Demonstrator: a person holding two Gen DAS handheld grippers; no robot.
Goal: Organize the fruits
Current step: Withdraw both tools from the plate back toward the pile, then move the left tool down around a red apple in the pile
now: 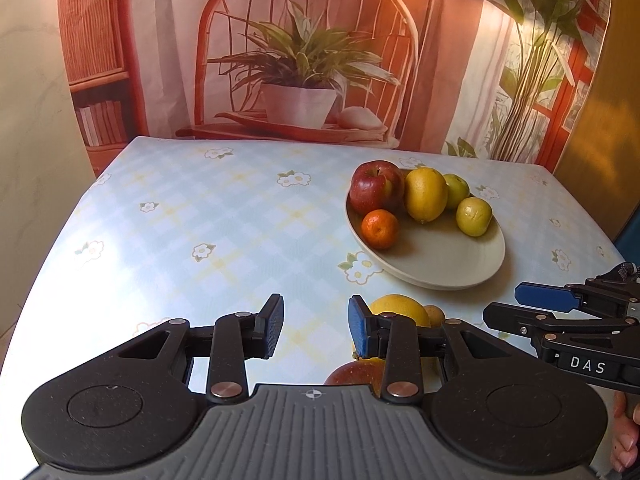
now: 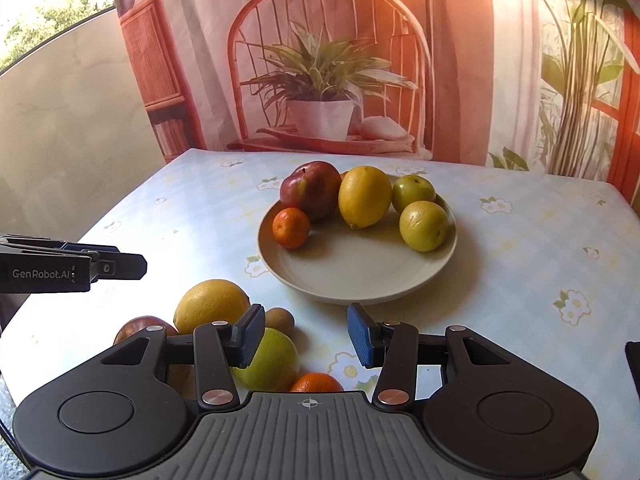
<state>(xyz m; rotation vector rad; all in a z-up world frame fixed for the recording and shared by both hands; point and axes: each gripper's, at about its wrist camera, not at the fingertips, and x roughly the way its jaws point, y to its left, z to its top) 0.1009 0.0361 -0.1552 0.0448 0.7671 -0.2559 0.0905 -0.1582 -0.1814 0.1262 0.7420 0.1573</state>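
Right wrist view has the right gripper hanging with fingers apart, nothing between them. Under it sits a loose bunch on the floral tablecloth: yellow lemon, green apple, kiwi, small orange, and a red apple half hidden. Just beyond, the plate already holds five fruits. Left gripper is spread too, empty, beside the pile.

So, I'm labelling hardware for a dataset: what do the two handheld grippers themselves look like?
Both match: matte black linkage arms with copper-coloured pivot rivets, blue ribbed finger pads, and a grey ribbed base bearing a small crosshair mark. The left gripper carries white "GenRobot.AI" lettering on its side; the right gripper reads "DAS". Bare fingers hold the right one; no sleeve or cable shows.
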